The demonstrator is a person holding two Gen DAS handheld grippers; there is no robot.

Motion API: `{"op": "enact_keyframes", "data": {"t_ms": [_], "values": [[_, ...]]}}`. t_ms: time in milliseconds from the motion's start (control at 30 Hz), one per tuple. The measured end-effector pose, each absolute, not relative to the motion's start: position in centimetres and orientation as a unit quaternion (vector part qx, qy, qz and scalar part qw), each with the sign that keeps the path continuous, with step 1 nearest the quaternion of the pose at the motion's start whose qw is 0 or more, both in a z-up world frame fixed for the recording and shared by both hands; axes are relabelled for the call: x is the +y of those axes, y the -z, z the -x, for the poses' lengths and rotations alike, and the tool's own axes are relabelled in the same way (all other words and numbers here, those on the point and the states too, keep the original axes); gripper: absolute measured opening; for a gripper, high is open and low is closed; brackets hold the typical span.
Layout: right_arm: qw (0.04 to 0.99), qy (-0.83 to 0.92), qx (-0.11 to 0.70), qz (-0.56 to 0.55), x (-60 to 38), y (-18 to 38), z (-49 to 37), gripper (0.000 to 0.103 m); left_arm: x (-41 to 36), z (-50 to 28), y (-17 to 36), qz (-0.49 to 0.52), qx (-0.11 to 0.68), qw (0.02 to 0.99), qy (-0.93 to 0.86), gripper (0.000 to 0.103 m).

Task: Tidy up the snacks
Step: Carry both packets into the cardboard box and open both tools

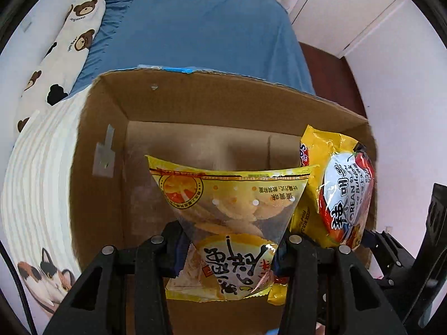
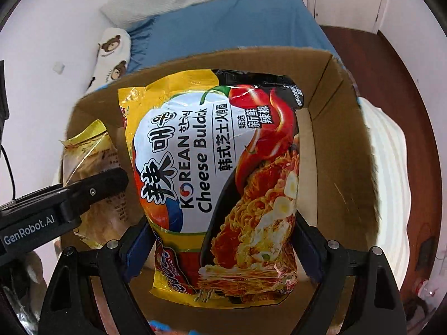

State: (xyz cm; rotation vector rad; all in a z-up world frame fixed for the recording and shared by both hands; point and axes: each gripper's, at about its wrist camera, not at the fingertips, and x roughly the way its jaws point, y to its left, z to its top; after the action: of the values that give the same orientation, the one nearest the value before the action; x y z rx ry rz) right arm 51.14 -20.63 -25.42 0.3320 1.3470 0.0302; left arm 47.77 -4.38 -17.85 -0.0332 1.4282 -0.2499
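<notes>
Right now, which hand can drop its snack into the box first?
Probably either, but the left looks slightly better placed: the left gripper holds its yellow snack bag over the cardboard box's bare floor. The right gripper holds the noodle packet near the right wall.

Bright, even light; white glare on the noodle packet (image 2: 212, 167), motion blur along the box (image 2: 371, 150) rim, fisheye edges bent and black

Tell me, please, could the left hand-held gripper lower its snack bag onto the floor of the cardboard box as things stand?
Probably yes. The left hand-held gripper holds the yellow snack bag over the cardboard box, whose floor below looks bare. The noodle packet in the right hand-held gripper hangs close alongside and might brush it.
</notes>
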Motion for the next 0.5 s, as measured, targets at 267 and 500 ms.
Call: {"op": "enact_keyframes", "data": {"t_ms": [267, 500], "values": [[0.747, -0.014, 0.649, -0.144, -20.0, 28.8, -54.5, 0.091, -5.0, -49.9, 20.2, -0.002, 0.664, 0.742, 0.095, 0.043], [0.752, -0.023, 0.649, -0.113, -19.0, 29.7, -55.5, 0.099, -5.0, -49.3, 20.6, -0.018, 0.656, 0.748, 0.096, 0.093]]}}
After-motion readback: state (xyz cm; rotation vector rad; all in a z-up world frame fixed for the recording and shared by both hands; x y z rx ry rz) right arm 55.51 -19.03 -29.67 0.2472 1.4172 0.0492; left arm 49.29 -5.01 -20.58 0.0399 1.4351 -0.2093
